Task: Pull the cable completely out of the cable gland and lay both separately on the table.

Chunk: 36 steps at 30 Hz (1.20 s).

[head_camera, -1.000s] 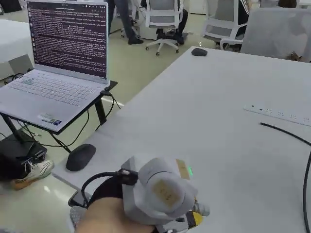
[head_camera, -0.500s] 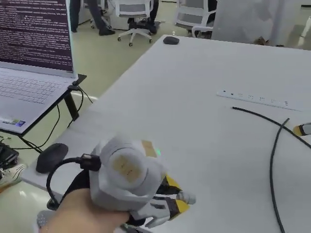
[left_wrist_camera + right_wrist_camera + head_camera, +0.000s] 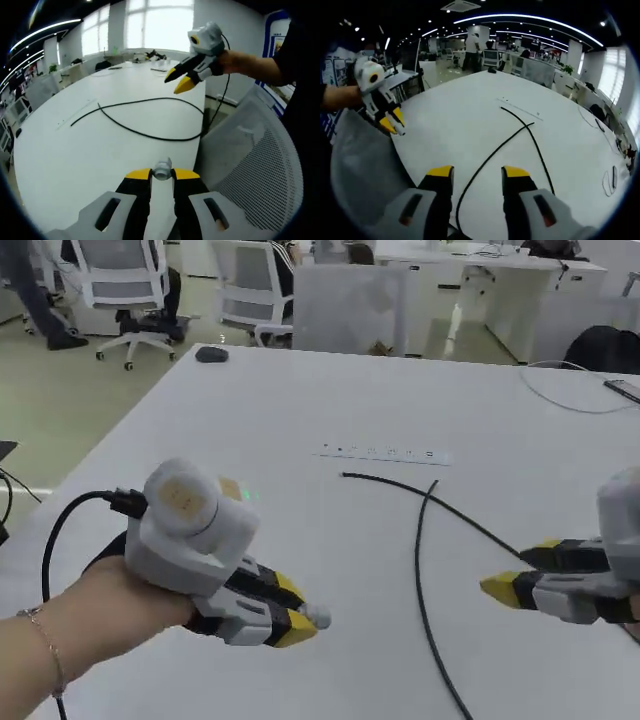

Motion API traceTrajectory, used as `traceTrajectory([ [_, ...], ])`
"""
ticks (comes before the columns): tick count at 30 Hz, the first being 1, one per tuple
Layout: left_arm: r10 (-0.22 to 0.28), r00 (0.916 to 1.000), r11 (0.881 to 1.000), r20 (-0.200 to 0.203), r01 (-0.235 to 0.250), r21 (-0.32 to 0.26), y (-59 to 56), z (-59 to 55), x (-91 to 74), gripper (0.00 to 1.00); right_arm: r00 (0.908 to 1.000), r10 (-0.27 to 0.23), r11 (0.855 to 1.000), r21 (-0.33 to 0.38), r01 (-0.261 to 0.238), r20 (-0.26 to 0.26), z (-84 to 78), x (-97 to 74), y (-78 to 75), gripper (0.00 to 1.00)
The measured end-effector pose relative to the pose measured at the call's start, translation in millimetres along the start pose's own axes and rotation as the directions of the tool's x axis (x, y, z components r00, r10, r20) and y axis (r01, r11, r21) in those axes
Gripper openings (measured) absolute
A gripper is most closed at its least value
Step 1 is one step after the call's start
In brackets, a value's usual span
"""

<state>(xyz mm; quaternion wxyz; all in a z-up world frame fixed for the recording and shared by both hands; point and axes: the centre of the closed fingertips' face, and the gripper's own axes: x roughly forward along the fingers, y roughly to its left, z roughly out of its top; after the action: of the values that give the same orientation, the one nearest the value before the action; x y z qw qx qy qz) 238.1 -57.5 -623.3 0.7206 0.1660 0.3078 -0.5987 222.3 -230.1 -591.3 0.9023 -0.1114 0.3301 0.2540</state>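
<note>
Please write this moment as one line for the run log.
left gripper: shut on cable gland | right gripper: open | cable: on table, out of gland

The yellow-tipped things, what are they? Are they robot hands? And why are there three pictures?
They are not robot hands. A person holds a pinching tool in each hand. One picture comes from a camera on the person's head. The two round ones come from cameras riding on the tools. The left tool pinches a small grey cable gland, a fitting that a cable passes through. The right tool is open and holds nothing. A black cable lies loose on the white table, with a white power strip farther back.
</note>
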Motion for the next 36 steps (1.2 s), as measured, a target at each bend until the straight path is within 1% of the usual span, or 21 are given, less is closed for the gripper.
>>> traceTrajectory([
  [1, -0.015, 0.9999, 1.0, -0.007, 0.015, -0.007, 4.6, -3.3, 8.5, 0.17, 0.9999, -0.01, 1.0, -0.009, 0.01, -0.013, -10.6, -9.7, 9.0, 0.4],
  [2, -0.027, 0.9995, 1.0, -0.019, 0.027, -0.014, 6.6, -6.9, 14.2, 0.17, 0.9998, -0.017, 1.0, -0.009, 0.017, -0.014, -16.2, -14.6, 12.5, 0.4],
  [4, -0.062, 0.9964, 0.997, -0.057, 0.059, -0.053, 10.0, -18.6, 28.6, 0.17, 0.9993, -0.038, 0.999, 0.012, 0.038, 0.0, -25.5, -28.3, 21.9, 0.39],
  [5, -0.068, 0.9941, 0.996, -0.085, 0.063, -0.055, 14.8, -25.7, 37.5, 0.17, 0.9981, -0.059, 0.997, 0.041, 0.059, 0.015, -28.2, -35.9, 27.0, 0.39],
  [6, -0.071, 0.9921, 0.997, -0.104, 0.066, -0.045, 17.1, -31.0, 43.1, 0.17, 0.9978, -0.064, 0.997, 0.052, 0.063, 0.018, -30.1, -40.1, 30.7, 0.39],
  [7, -0.077, 0.9877, 0.997, -0.136, 0.073, -0.038, 18.9, -38.3, 47.3, 0.17, 0.9964, -0.08, 0.994, 0.072, 0.078, 0.029, -31.0, -46.0, 35.1, 0.39],
  [8, -0.086, 0.9842, 0.995, -0.155, 0.079, -0.053, 20.7, -44.6, 55.2, 0.17, 0.9955, -0.088, 0.993, 0.087, 0.084, 0.037, -31.2, -49.7, 38.4, 0.38],
  [9, -0.093, 0.9834, 0.995, -0.156, 0.086, -0.05, 21.1, -46.8, 60.0, 0.17, 0.995, -0.09, 0.991, 0.102, 0.086, 0.042, -31.4, -52.6, 41.6, 0.38],
  [10, -0.104, 0.9795, 0.994, -0.173, 0.095, -0.06, 22.3, -52.5, 66.2, 0.17, 0.9941, -0.095, 0.989, 0.121, 0.088, 0.051, -30.8, -55.3, 44.5, 0.38],
  [11, -0.101, 0.9791, 0.994, -0.176, 0.092, -0.059, 23.7, -54.2, 68.0, 0.17, 0.9933, -0.097, 0.986, 0.143, 0.087, 0.063, -30.0, -58.7, 49.5, 0.38],
  [12, -0.087, 0.9769, 0.996, -0.196, 0.081, -0.034, 28.6, -59.9, 72.3, 0.17, 0.9932, -0.095, 0.985, 0.147, 0.085, 0.067, -29.5, -60.5, 52.4, 0.38],
  [14, -0.08, 0.9745, 0.997, -0.21, 0.074, -0.035, 32.5, -66.3, 77.9, 0.17, 0.9918, -0.105, 0.984, 0.155, 0.093, 0.073, -28.3, -63.7, 57.3, 0.38],
  [18, -0.066, 0.9757, 0.997, -0.209, 0.059, -0.041, 40.0, -72.8, 83.1, 0.17, 0.9904, -0.112, 0.983, 0.157, 0.098, 0.082, -25.3, -68.1, 62.0, 0.38],
  [21, -0.05, 0.9775, 0.999, -0.205, 0.048, -0.013, 44.7, -76.0, 85.4, 0.17, 0.9898, -0.112, 0.982, 0.163, 0.097, 0.088, -23.7, -68.8, 62.7, 0.38],
  [23, -0.051, 0.9748, 0.999, -0.217, 0.047, -0.022, 43.8, -78.7, 85.4, 0.17, 0.9894, -0.114, 0.981, 0.165, 0.098, 0.09, -24.7, -68.1, 62.0, 0.38],
  [27, -0.038, 0.9699, 0.999, -0.241, 0.04, 0.004, 45.7, -84.9, 85.2, 0.17, 0.9894, -0.114, 0.98, 0.171, 0.097, 0.09, -25.2, -68.3, 61.1, 0.38],
  [29, -0.032, 0.9641, 0.999, -0.264, 0.031, -0.008, 48.1, -89.9, 84.4, 0.18, 0.9894, -0.111, 0.981, 0.172, 0.094, 0.094, -24.4, -68.8, 61.1, 0.38],
  [31, -0.025, 0.9634, 1.0, -0.267, 0.026, -0.001, 49.3, -91.3, 83.8, 0.18, 0.9893, -0.111, 0.981, 0.171, 0.093, 0.095, -24.2, -68.9, 61.0, 0.38],
  [32, -0.007, 0.9603, 1.0, -0.279, 0.009, 0.008, 52.0, -93.9, 82.8, 0.19, 0.9895, -0.108, 0.981, 0.17, 0.091, 0.096, -24.0, -68.7, 60.9, 0.39],
  [33, 0.015, 0.9584, 1.0, -0.285, -0.009, 0.022, 58.0, -96.4, 82.3, 0.22, 0.9901, -0.105, 0.982, 0.166, 0.088, 0.094, -23.9, -67.8, 60.8, 0.39],
  [36, 0.031, 0.9607, 0.999, -0.276, -0.026, 0.021, 61.0, -93.5, 75.2, 0.31, 0.991, -0.094, 0.985, 0.155, 0.079, 0.094, -21.2, -65.9, 61.1, 0.39],
])
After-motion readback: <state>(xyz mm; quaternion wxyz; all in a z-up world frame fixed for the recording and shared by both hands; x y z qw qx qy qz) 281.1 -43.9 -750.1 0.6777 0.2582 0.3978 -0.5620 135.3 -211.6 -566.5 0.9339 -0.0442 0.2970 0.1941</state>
